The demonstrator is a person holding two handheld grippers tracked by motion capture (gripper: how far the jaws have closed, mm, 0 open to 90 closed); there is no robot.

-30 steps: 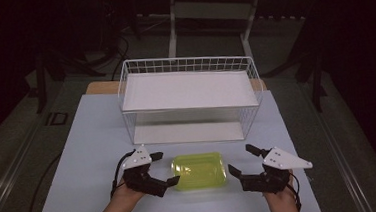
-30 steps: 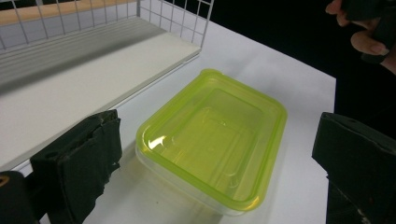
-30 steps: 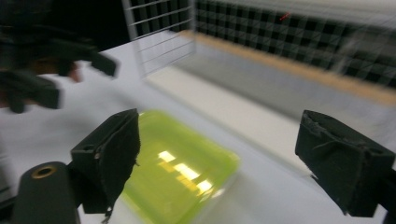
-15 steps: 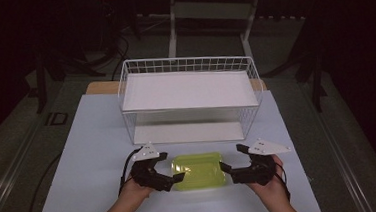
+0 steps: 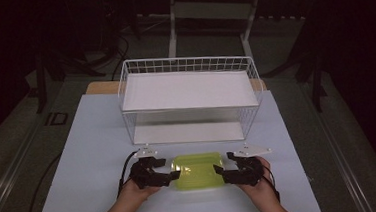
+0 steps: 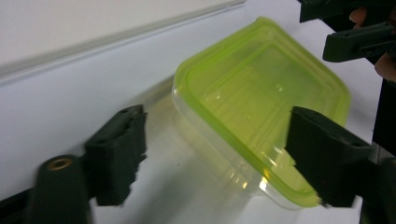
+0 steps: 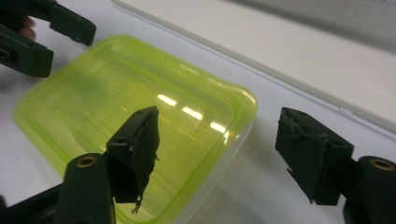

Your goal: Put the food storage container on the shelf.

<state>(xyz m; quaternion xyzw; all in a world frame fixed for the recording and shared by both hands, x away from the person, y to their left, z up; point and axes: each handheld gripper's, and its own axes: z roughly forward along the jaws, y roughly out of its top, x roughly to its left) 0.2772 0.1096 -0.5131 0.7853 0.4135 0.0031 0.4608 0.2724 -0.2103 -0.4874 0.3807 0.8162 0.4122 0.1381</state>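
Both grippers have closed in on the lidded green container [image 5: 197, 171] from either end. The left gripper [image 5: 172, 175] now has its jaws apart at the box's near corner, one jaw over the lid, the other beside the wall; the right gripper [image 5: 218, 173] straddles the opposite corner, jaws likewise apart (nothing clamped yet). A second ago they stood clear of it on the worktop [image 5: 88, 143]. A two-handed lift looks imminent. Beyond the container stands the wire rack [image 5: 188, 68], unmoved.
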